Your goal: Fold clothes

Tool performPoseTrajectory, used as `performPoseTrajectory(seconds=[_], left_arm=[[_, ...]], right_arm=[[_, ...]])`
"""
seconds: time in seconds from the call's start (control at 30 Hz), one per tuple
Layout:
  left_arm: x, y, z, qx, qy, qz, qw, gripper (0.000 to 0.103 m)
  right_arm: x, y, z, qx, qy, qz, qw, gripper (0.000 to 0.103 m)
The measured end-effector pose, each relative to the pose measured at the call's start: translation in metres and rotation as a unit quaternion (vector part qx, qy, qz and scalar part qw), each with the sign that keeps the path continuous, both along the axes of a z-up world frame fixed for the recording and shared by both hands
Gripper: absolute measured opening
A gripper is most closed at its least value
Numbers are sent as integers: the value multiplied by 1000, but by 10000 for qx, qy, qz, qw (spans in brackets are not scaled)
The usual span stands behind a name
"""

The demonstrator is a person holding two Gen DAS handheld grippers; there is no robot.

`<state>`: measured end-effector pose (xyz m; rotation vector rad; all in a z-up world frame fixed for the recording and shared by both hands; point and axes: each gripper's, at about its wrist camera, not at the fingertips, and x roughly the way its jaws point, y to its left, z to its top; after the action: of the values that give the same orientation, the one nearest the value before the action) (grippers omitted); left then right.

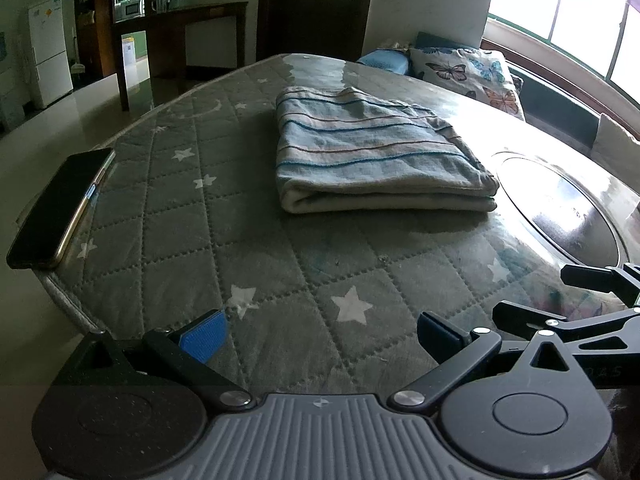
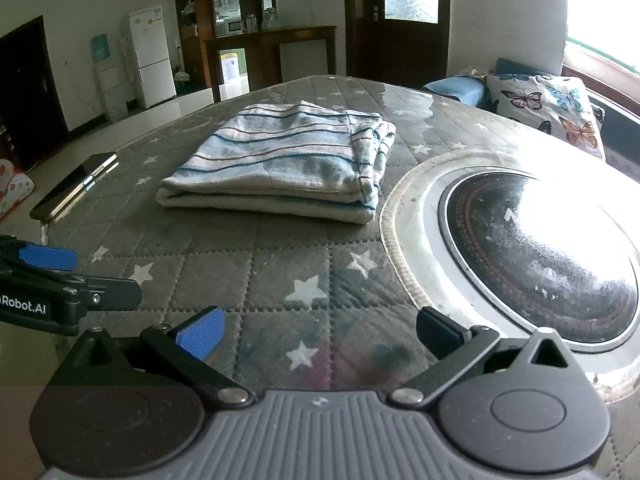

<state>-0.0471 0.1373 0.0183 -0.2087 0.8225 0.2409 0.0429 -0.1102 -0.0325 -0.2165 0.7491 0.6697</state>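
Grey quilted fabric printed with white stars covers the table (image 1: 172,216), and a clear glossy sheet is laid over it. A round black induction cooktop (image 2: 536,256) is set into the right side of the table. Near the middle, well beyond both grippers, a striped garment (image 1: 372,156) is seen already folded into a thick flat rectangle of several layers. Its long axis runs left to right across both views; the rounded folded edge faces the cameras, and the loose layered ends point right, toward the cooktop. It is judged to be soft, light and limp, likely to sag and slide on the glossy sheet, so it would best be gripped at the stacked corners of the open end, with all layers pinched together. A dark phone (image 1: 60,208) lies at the table's left edge. The left gripper (image 1: 320,336) and the right gripper (image 2: 320,334) are held low over the near edge, fingers spread apart, nothing between them.
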Motion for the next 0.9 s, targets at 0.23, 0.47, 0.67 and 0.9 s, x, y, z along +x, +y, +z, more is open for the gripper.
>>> performPoseTrajectory(seconds=[0.23, 0.47, 0.67, 0.9], left_arm=[[0, -1, 0, 8, 9, 0, 10000, 103], [0, -3, -1, 14, 36, -17, 10000, 103], [0, -4, -1, 28, 44, -14, 10000, 103], [0, -6, -3, 35, 55, -11, 10000, 103]], right_arm=[[-3, 0, 0, 22, 11, -32, 10000, 103], [-3, -1, -1, 28, 29, -82, 10000, 103], [-3, -2, -2, 48, 51, -144, 9999, 103], [-4, -1, -3, 19, 42, -155, 9999, 103]])
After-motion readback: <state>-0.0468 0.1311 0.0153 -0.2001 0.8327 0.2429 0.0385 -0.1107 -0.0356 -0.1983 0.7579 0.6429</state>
